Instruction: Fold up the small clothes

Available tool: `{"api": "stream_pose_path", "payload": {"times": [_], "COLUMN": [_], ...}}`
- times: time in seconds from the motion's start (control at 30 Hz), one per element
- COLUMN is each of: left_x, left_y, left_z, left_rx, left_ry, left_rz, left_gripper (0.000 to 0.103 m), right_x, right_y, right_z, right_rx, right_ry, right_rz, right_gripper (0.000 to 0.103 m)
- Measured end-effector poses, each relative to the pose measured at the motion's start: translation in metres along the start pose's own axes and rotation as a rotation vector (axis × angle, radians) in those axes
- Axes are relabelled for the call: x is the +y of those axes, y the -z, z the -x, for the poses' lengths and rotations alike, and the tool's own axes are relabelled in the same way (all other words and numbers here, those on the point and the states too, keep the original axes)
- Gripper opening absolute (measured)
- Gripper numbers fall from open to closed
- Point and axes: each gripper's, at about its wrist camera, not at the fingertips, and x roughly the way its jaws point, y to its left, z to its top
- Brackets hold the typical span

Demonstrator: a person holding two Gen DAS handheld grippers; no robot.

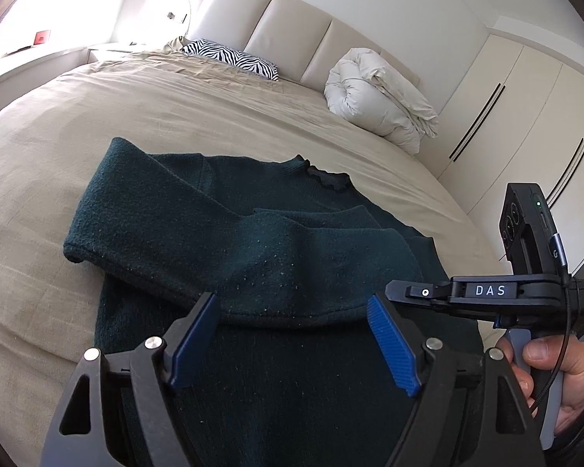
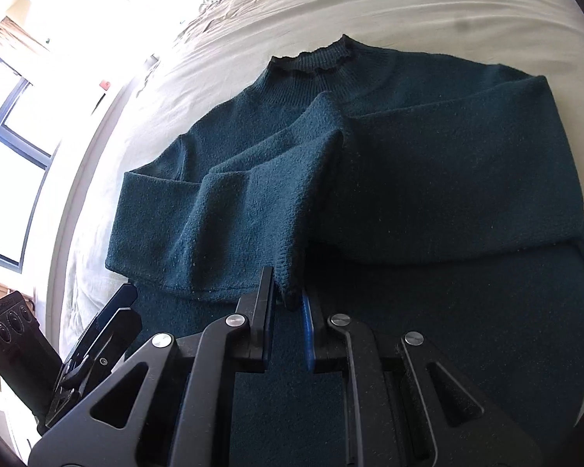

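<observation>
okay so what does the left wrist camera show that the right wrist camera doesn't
Only the left wrist view shows the padded headboard, the rolled white duvet, the wardrobe doors, and the left tool wide open above the sweater. Only the right wrist view shows the window and the right tool closed on the cuff of a sleeve. Both show the dark green sweater with sleeves folded across it, the beige bedsheet and the zebra pillow.
</observation>
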Motion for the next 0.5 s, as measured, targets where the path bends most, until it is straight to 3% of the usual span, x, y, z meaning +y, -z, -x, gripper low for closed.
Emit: {"api": "stream_pose_path", "payload": {"times": [0.23, 0.37, 0.5], "left_x": [0.009, 0.035, 0.063], "left_y": [-0.004, -0.006, -0.005], "left_z": [0.005, 0.008, 0.023], "left_rx": [-0.01, -0.02, -0.073], "left_ry": [0.028, 0.145, 0.17], "left_rz": [0.032, 0.195, 0.31], "left_gripper": [0.081, 0.083, 0.083], "right_x": [0.02, 0.054, 0.085], "right_y": [-0.001, 0.008, 0.012], "right_z": [0.005, 0.019, 0.02], "right_rx": [-0.075, -0.151, -0.168], "right_ry": [0.081, 0.093, 0.06], "right_rz": [0.103, 0.277, 0.388], "right_gripper": [0.008, 0.007, 0.007]}}
